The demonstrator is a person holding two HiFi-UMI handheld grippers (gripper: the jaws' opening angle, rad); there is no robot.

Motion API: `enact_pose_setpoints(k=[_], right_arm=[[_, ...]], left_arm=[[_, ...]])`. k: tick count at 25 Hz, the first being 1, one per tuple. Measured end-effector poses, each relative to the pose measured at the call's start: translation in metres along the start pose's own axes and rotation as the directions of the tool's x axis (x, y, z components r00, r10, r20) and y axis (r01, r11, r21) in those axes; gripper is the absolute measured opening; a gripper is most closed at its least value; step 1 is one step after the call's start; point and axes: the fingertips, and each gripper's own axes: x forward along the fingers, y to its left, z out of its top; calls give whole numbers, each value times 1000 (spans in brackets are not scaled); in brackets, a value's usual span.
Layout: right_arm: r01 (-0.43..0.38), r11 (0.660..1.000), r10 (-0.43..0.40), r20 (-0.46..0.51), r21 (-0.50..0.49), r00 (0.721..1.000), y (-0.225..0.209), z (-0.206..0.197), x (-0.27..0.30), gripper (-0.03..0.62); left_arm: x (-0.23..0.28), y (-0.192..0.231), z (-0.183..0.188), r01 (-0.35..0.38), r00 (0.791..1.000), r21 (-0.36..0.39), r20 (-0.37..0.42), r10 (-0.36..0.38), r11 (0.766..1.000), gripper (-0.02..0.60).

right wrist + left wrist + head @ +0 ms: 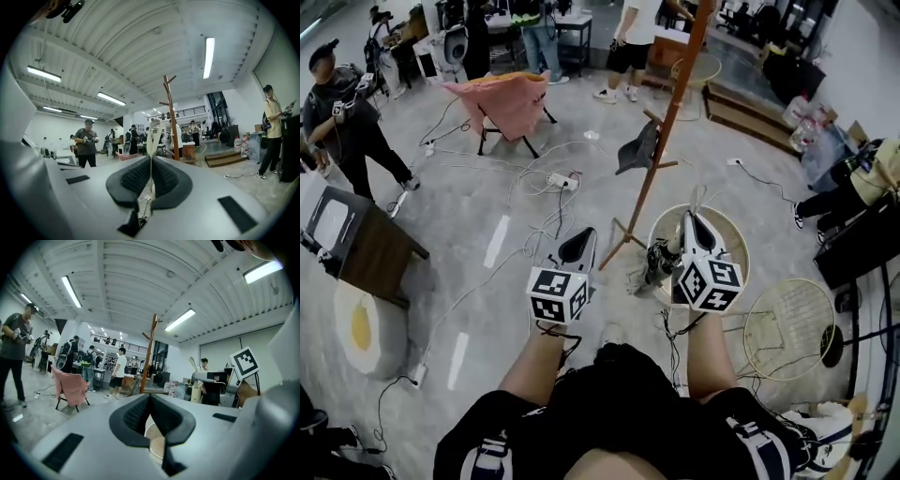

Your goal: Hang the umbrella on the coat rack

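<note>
The wooden coat rack [667, 117] stands on the floor ahead of me, with a dark item [637, 148] hanging on one of its pegs. It also rises ahead in the left gripper view [150, 352] and the right gripper view [170, 117]. My right gripper [695, 225] [151, 159] is shut on a thin white strap [153, 133]. A dark folded umbrella [660, 260] dangles below it, just right of the rack's feet. To its left my left gripper [581, 242] [150, 397] is held level, jaws closed together and empty.
A round wicker table [733, 246] sits under the right gripper, another wire one [789, 328] at the right. Cables and a power strip [562, 181] lie on the floor. A pink-draped chair [506, 103], a wooden cabinet [370, 246] and several people stand around.
</note>
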Motion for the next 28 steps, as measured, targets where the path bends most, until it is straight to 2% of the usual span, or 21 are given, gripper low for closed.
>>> enact_pose_setpoints(k=[7, 16, 28], right_arm=[[-11, 1000, 11, 18, 17, 1000, -6, -1, -105, 17], [-55, 998, 57, 69, -29, 996, -42, 24, -174, 17], [-94, 996, 94, 93, -11, 991, -63, 32, -205, 17]], left_arm=[[-30, -88, 4, 47, 999, 49, 5, -48, 998, 12], [-36, -188, 22, 57, 998, 113, 21, -60, 992, 12], [-48, -232, 20, 26, 999, 154, 14, -29, 988, 12]])
